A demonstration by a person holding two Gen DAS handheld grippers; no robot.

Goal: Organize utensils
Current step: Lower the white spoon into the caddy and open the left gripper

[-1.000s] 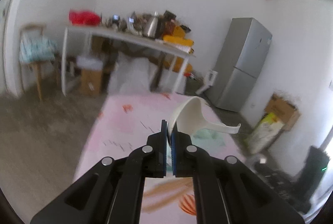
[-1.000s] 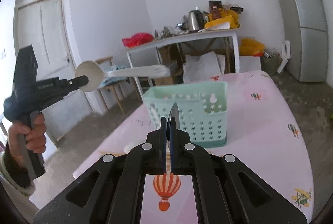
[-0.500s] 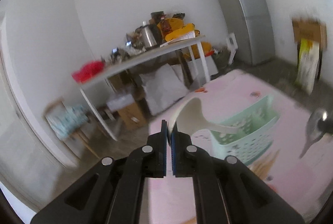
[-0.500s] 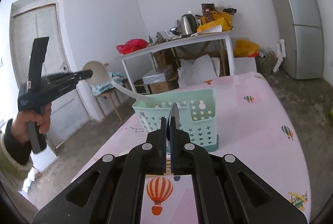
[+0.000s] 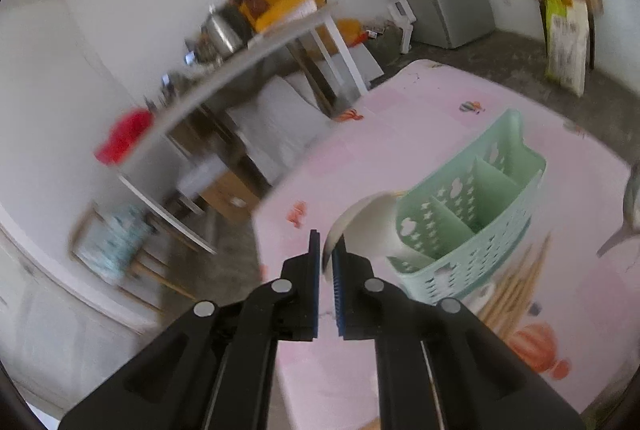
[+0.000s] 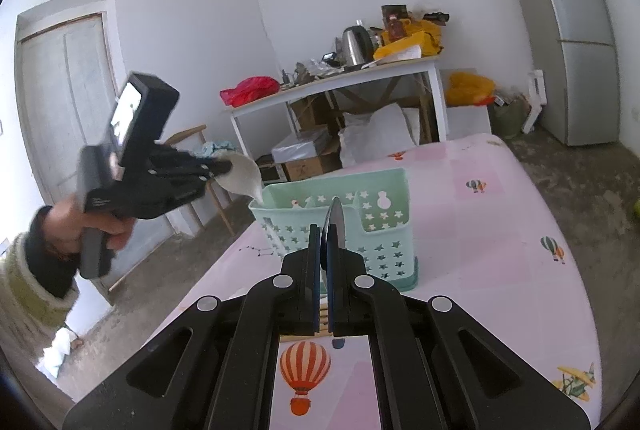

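A mint-green slotted basket (image 5: pixel 480 246) (image 6: pixel 384 242) stands on the pink tablecloth. My left gripper (image 5: pixel 327 242) (image 6: pixel 218 170) hovers over its near-left end. Its jaws are opening: the white plastic spoon (image 5: pixel 368 226) (image 6: pixel 244 178) sits bowl-up between the pads, a narrow gap shows beside it, and its handle dips into the basket's end compartment. My right gripper (image 6: pixel 325 234) stays shut on a metal spoon (image 6: pixel 336 218) seen edge-on, just in front of the basket. That metal spoon (image 5: pixel 631 202) also shows at the right edge of the left wrist view.
Wooden chopsticks (image 5: pixel 516 290) lie on the cloth near the basket. A person's hand (image 6: pixel 92 230) holds the left gripper. Behind the table stand a cluttered white side table (image 6: pixel 340 82), a grey fridge (image 6: pixel 568 38) and a chair (image 6: pixel 192 138).
The left gripper swung over to the basket and rolled, tipping the white spoon's handle down into it. Its pads have parted slightly. The right gripper kept still.
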